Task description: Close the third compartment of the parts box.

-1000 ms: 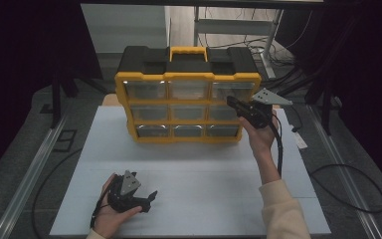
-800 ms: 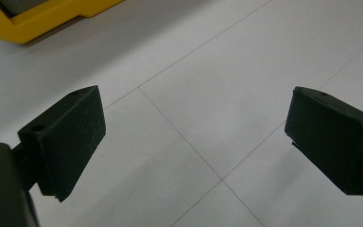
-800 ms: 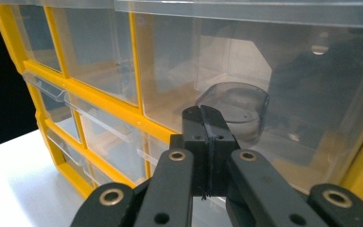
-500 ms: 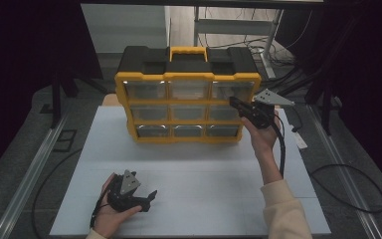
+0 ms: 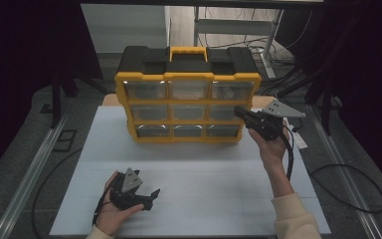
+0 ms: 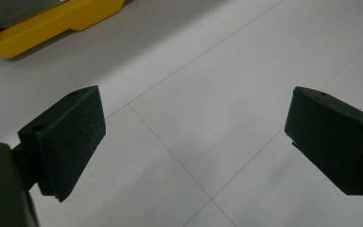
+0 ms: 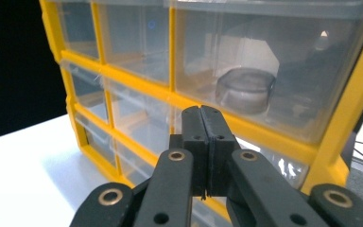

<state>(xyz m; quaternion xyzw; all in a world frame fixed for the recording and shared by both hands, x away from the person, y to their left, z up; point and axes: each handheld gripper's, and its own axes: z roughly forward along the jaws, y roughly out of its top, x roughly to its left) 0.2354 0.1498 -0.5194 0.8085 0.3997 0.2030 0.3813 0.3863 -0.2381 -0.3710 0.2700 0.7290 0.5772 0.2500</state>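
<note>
My right gripper (image 7: 202, 142), jaws pressed together on nothing, noses at the yellow drawer cabinet (image 5: 187, 107) mid-table, likely nudging a right-hand drawer (image 7: 264, 66) next; left gripper (image 5: 146, 198) rests wide open.

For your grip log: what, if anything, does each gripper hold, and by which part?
Nothing is held. The right gripper is shut with nothing between its jaws, close to the organizer. The left gripper is open over the table.

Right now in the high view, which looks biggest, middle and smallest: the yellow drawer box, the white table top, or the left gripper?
1. White table top, the widest thing.
2. Yellow drawer box, standing on it.
3. Left gripper, smallest, though it sits nearest the camera.
</note>
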